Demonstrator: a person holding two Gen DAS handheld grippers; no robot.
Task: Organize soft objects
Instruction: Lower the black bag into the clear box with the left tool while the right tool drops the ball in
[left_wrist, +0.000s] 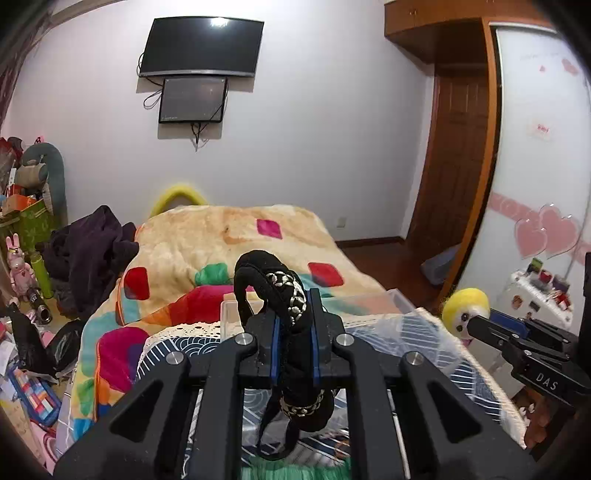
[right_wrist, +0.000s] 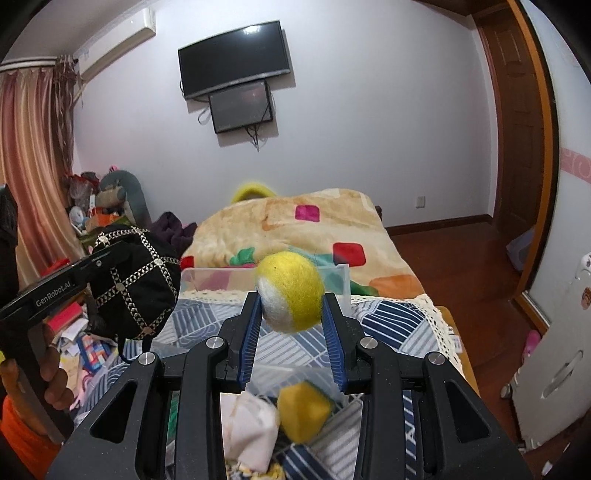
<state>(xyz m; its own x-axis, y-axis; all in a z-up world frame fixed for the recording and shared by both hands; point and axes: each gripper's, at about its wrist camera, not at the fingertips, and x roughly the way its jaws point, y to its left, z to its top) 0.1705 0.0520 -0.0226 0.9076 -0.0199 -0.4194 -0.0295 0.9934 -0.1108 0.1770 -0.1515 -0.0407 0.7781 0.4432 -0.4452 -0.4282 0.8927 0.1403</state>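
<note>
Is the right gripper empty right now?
No, the right gripper is clamped on a yellow and white felt ball, held up between its blue pads.

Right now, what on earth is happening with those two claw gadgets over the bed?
A person is sorting soft things by hand with two claws. The left claw is shut on a black fabric pouch with silver chain trim. The right claw grips a yellow-and-white felt ball. Both are held up above a clear plastic bin on the patterned bed cover.
</note>
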